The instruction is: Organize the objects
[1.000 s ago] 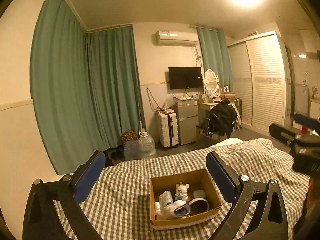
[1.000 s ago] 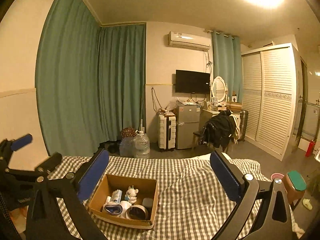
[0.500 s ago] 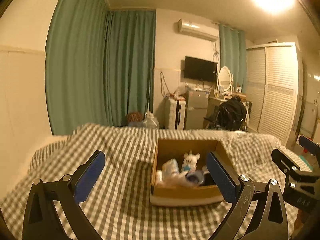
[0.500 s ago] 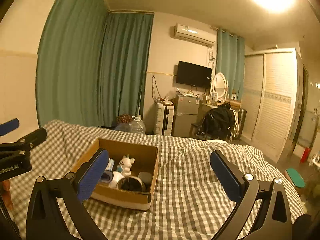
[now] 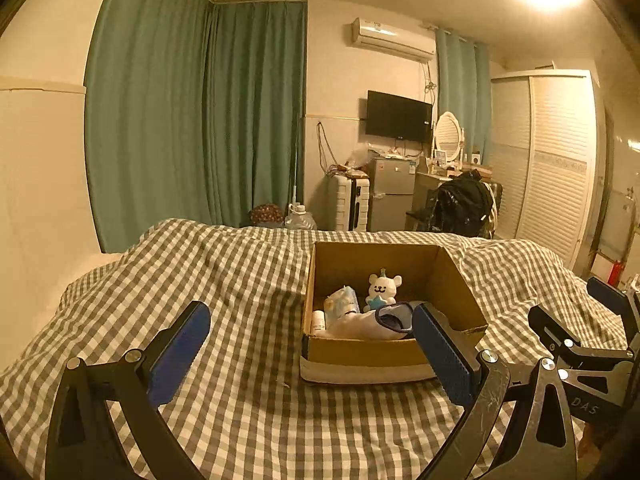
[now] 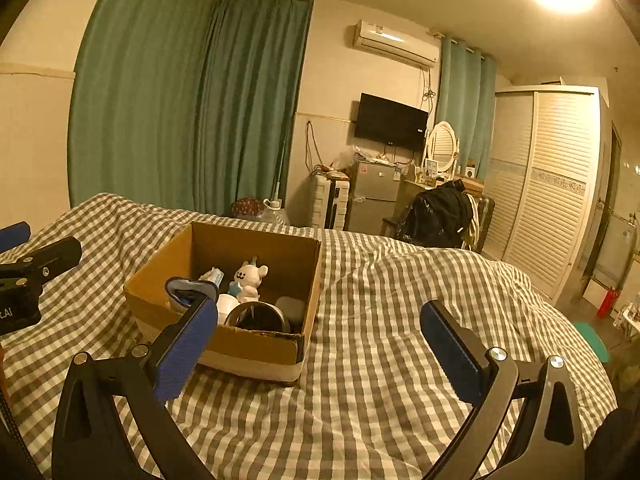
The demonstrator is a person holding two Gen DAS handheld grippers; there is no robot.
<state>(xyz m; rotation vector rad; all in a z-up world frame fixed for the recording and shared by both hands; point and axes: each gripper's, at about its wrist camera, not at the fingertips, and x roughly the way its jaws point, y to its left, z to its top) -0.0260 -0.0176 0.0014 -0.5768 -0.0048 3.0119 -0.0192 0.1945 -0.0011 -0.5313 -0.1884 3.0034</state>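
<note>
An open cardboard box [image 5: 360,350] [image 6: 248,346] sits on a bed with a grey checked cover [image 5: 240,280] [image 6: 400,300]. Inside it are a small white bear toy [image 5: 383,288] [image 6: 250,278], a tissue pack [image 5: 342,304], a white item with a blue edge [image 5: 394,316] [image 6: 188,288] and a round dark tin [image 6: 258,316]. My left gripper [image 5: 312,354] is open, low over the cover, its right finger in front of the box's near right corner. My right gripper [image 6: 320,350] is open, right of the box. Both are empty.
Beyond the bed stand green curtains [image 5: 200,120], a white suitcase [image 5: 352,206], a small fridge [image 5: 390,194], a chair with a black jacket [image 5: 460,204] and a louvred wardrobe [image 5: 552,168]. Water bottles [image 5: 298,218] sit on the floor.
Both grippers have dropped lower and come closer to the box, which now looks larger. The jaws have stayed open throughout.
</note>
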